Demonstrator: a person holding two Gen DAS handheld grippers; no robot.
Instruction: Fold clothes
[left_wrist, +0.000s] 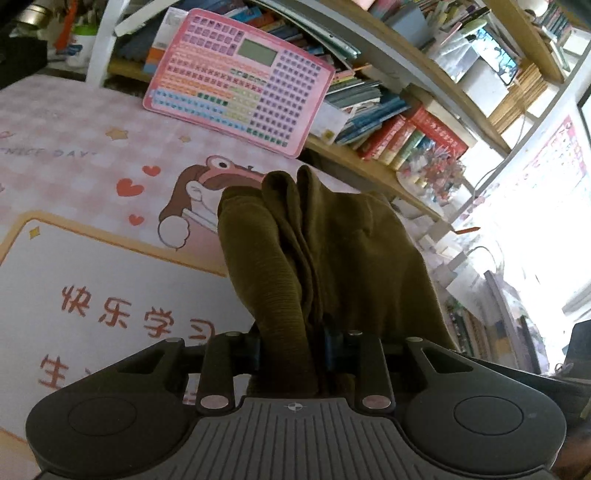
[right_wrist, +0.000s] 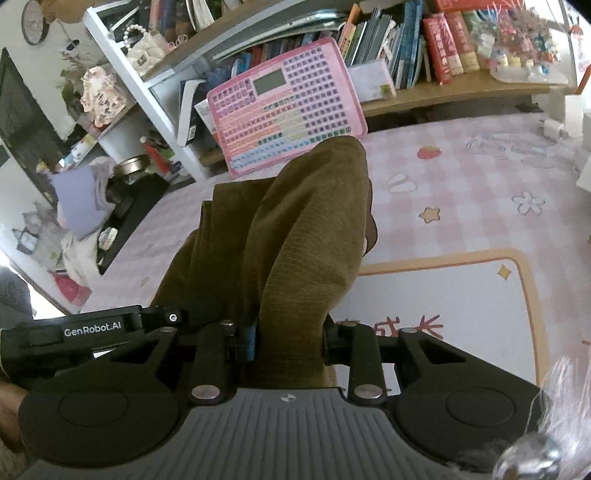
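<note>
1. Both grippers, left gripper (left_wrist: 293, 350) and right gripper (right_wrist: 290, 339), have their fingers closed on bunched olive-brown garment (left_wrist: 317, 243).
2. Cloth drapes forward beyond the fingers, above the pink checked surface (right_wrist: 461, 192).
3. Farther ahead, a pink keyboard toy (left_wrist: 240, 74) leans against the bookshelf (left_wrist: 424, 122).

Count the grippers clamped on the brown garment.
2. The left gripper pinches a bunched fold of the brown garment; the right gripper pinches another fold of it.
</note>
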